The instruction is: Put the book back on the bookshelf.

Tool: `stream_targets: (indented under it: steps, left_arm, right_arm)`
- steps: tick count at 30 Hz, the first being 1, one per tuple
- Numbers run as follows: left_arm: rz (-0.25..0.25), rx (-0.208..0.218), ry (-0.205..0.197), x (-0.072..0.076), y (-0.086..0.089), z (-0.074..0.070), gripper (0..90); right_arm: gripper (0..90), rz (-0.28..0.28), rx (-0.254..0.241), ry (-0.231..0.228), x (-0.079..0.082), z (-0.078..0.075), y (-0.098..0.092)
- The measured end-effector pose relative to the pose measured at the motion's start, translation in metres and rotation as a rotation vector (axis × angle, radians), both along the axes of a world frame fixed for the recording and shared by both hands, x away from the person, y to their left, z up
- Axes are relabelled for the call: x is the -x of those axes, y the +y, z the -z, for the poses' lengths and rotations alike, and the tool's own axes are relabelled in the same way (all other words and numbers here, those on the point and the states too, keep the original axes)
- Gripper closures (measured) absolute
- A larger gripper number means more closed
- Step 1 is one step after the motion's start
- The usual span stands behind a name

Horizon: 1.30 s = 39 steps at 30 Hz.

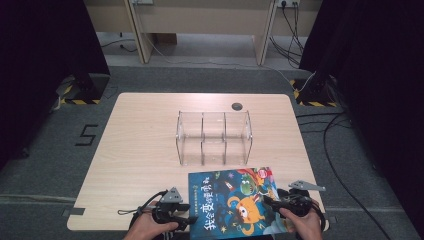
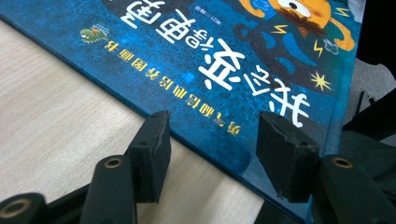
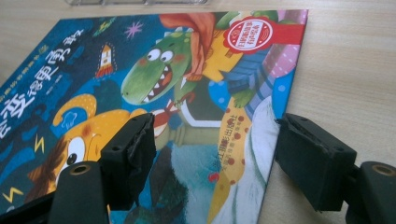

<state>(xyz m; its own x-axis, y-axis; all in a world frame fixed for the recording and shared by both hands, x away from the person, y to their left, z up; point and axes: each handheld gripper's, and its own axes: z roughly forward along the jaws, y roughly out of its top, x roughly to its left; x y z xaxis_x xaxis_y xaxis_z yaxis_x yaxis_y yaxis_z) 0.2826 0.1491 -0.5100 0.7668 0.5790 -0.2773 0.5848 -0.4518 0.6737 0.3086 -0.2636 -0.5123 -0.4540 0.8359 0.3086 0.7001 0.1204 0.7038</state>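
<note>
- Blue glossy picture book (image 1: 233,201) with cartoon monsters lies flat at the pale wooden desk's (image 1: 140,150) near edge, its near corner cut off by the frame.
- Clear acrylic three-compartment organiser (image 1: 214,137) stands just beyond it; nothing shows inside.
- Left claw (image 2: 212,149) gapes, straddling the book's edge without pressing.
- Right claw (image 3: 215,154) spreads wide across the opposite edge.

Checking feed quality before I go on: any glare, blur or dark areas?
High view: table evenly lit, surroundings dark, clear rack faint. Left gripper view: book sharp, slight sheen. Right gripper view: cover crisp, near tool soft.
</note>
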Motion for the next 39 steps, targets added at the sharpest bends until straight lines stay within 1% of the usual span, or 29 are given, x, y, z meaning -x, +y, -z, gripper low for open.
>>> stream_targets:
  steps: [5,7,9,10,11,13,15,16,17,19,20,22,23,24,25,26,27,28,29,30,31,33,37,39]
  left_arm:
    - [0.008,0.004,-0.003,0.000,-0.001,0.000,44.3]
    - [0.006,0.006,-0.003,0.000,-0.001,0.001,44.3]
    - [0.004,0.007,-0.003,0.000,-0.001,0.001,44.3]
    - [0.004,0.007,-0.003,0.000,-0.001,0.001,44.1]
    - [0.003,0.009,-0.003,0.000,-0.001,0.001,43.8]
    - [0.000,0.011,-0.005,0.000,-0.001,0.001,43.2]
    - [-0.003,0.009,-0.003,0.000,-0.002,0.001,42.5]
    - [-0.003,0.006,-0.007,0.001,-0.003,0.001,41.3]
    - [-0.005,0.006,-0.010,0.001,-0.003,0.001,40.8]
    - [-0.006,0.005,-0.015,0.002,-0.004,0.001,39.4]
    - [-0.006,0.005,-0.015,0.002,-0.004,0.001,38.9]
    - [-0.006,0.004,-0.016,0.002,-0.004,0.001,38.9]
    - [-0.007,0.006,-0.016,0.002,-0.004,0.001,38.9]
    - [-0.008,0.006,-0.018,0.002,-0.004,0.001,38.9]
    - [-0.009,0.003,-0.021,0.002,-0.003,0.001,38.6]
    - [-0.007,0.004,-0.020,0.002,-0.003,0.001,38.6]
    - [-0.006,0.006,-0.019,0.001,-0.003,0.001,38.6]
    - [-0.006,0.006,-0.019,0.001,-0.003,0.001,38.7]
    - [-0.005,0.008,-0.020,0.001,-0.002,0.002,38.7]
    - [-0.005,0.011,-0.018,0.001,-0.002,0.002,38.7]
    - [-0.006,0.015,-0.014,0.001,-0.001,0.002,38.7]
    - [-0.005,0.018,-0.012,0.000,-0.001,0.002,38.7]
    - [-0.002,0.023,-0.012,0.000,-0.001,0.002,38.7]
    - [-0.001,0.024,-0.014,0.000,0.000,0.002,38.7]
  right_arm:
    - [27.2,0.010,-0.010,-0.001,-0.002,0.001,0.000]
    - [27.3,0.025,-0.038,0.007,-0.002,0.001,-0.001]
    - [27.4,0.052,-0.095,0.025,-0.003,0.002,-0.005]
    - [27.4,0.052,-0.095,0.025,-0.003,0.002,-0.005]
    - [27.5,0.080,-0.165,0.050,-0.004,0.003,-0.008]
    - [27.5,0.105,-0.224,0.077,-0.003,0.004,-0.012]
    - [27.5,0.126,-0.262,0.090,-0.003,0.005,-0.015]
    - [27.4,0.144,-0.291,0.118,-0.001,0.004,-0.014]
    - [27.4,0.149,-0.297,0.110,-0.001,0.006,-0.016]
    - [27.5,0.165,-0.334,0.131,0.001,0.006,-0.016]
    - [27.5,0.160,-0.343,0.135,0.003,0.006,-0.017]
    - [27.5,0.168,-0.382,0.153,0.006,0.008,-0.018]
    - [27.9,0.162,-0.396,0.163,0.007,0.008,-0.019]
    - [32.5,0.142,-0.429,0.190,0.008,0.010,-0.020]
    - [33.4,0.123,-0.495,0.211,0.010,0.013,-0.018]
    - [37.8,0.122,-0.484,0.213,0.011,0.012,-0.017]
    - [42.1,0.106,-0.416,0.186,0.012,0.010,-0.016]
    - [42.1,0.106,-0.416,0.186,0.012,0.010,-0.016]
    - [46.4,0.052,-0.333,0.133,0.012,0.004,-0.016]
    - [47.8,0.028,-0.287,0.108,0.013,0.002,-0.016]
    - [47.7,0.020,-0.274,0.102,0.014,0.002,-0.016]
    - [47.4,0.014,-0.268,0.098,0.014,0.003,-0.017]
    - [46.8,0.006,-0.259,0.103,0.013,0.005,-0.017]
    - [46.0,0.000,-0.240,0.101,0.013,0.004,-0.017]
